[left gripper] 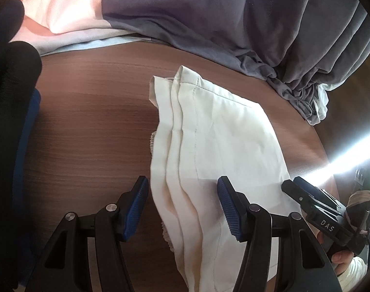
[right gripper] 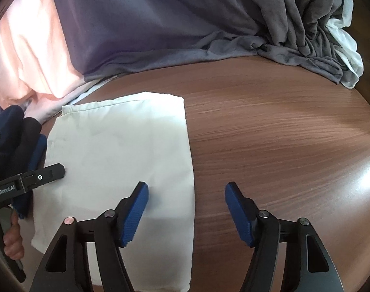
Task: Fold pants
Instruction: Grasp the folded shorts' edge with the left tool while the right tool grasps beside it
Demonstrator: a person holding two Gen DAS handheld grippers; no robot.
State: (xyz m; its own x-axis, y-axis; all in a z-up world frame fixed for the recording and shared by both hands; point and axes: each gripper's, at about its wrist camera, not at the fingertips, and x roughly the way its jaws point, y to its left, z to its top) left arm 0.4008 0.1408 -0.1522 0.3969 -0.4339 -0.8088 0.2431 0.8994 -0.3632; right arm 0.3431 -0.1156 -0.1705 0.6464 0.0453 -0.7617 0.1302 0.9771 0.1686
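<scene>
two labels read "das" on the right tongs [left gripper: 288, 186] and "genrobot.ai" on the left tongs [right gripper: 60, 169]. both tongs are spread (gripping nothing) above the cream pants [right gripper: 121, 146], folded flat, layered edges showing, on the table [right gripper: 270, 133].

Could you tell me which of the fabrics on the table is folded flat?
The white pants. They lie as a neat rectangle on the wooden table, unlike the bunched grey cloth and the draped pink fabric behind.
</scene>
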